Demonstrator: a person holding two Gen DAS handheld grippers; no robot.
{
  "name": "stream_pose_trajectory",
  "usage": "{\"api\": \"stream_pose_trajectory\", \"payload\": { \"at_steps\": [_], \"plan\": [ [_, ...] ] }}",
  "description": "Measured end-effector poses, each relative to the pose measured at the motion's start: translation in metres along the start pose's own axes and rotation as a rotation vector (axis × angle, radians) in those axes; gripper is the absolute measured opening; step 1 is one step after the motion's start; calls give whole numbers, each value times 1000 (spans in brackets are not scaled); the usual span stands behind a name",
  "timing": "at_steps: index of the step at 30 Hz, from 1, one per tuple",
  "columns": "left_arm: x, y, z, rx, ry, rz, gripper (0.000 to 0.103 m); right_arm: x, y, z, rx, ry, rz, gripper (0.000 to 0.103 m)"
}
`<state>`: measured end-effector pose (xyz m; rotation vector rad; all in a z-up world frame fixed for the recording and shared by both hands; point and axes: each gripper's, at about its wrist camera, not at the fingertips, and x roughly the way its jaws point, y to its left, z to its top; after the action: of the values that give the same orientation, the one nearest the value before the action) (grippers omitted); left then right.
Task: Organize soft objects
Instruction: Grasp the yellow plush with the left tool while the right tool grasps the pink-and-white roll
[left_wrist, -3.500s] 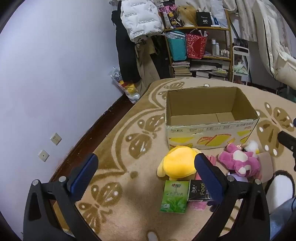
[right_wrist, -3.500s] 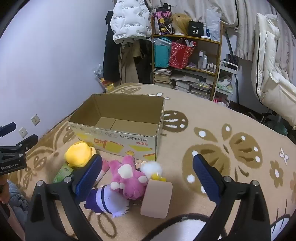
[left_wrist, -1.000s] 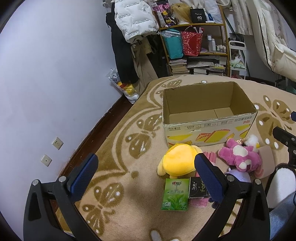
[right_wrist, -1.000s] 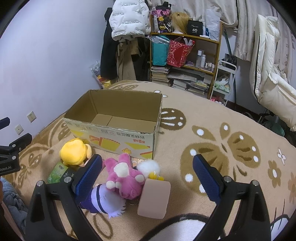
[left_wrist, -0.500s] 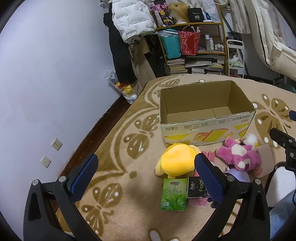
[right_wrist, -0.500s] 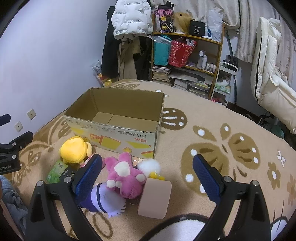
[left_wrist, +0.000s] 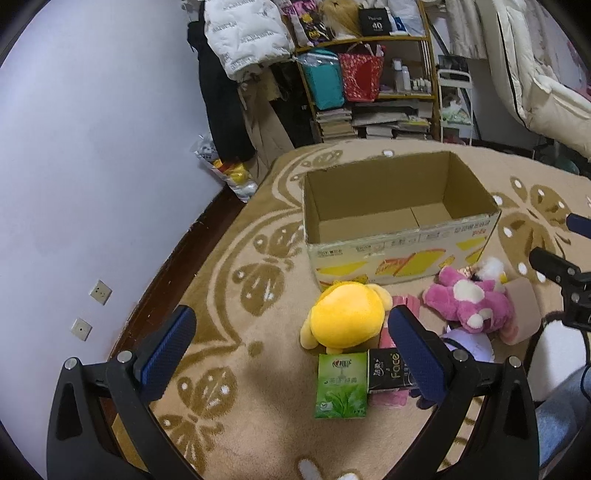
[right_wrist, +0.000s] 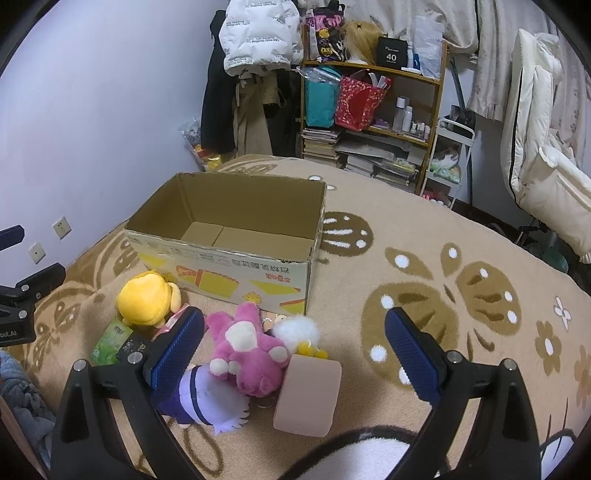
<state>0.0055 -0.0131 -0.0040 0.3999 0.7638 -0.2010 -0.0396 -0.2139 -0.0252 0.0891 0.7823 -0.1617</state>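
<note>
Item: yellow plush (left_wrist: 345, 319), on carpet (right_wrist: 424, 229) before empty cardboard box (left_wrist: 399, 236), beside pink plush (right_wrist: 251, 350). Likely light, squashy; best pinched across the rounded body. Left gripper (left_wrist: 291, 339), right gripper (right_wrist: 293, 339): jaws spread, empty.

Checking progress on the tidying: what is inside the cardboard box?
Nothing visible: the cardboard box shows only its bare bottom flaps. The strip of floor behind its near wall is hidden in both views. The plush toys lie outside on the carpet.
</note>
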Motion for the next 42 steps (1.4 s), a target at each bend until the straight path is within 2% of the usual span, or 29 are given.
{"api": "stream_pose_trajectory", "payload": {
  "at_steps": [11, 27, 37, 42],
  "plan": [
    [45, -6, 2, 43, 97, 0, 103, 28, -3, 3, 21, 56, -11, 102],
    [108, -11, 6, -38, 187, -78, 103, 69, -20, -8, 99, 199, 13, 102],
    [134, -24, 6, -7, 227, -117, 103, 86, -37, -15, 160, 267, 4, 81],
    [146, -31, 5, 3, 243, -129, 103, 91, -38, -20, 167, 304, 22, 78]
  ]
}}
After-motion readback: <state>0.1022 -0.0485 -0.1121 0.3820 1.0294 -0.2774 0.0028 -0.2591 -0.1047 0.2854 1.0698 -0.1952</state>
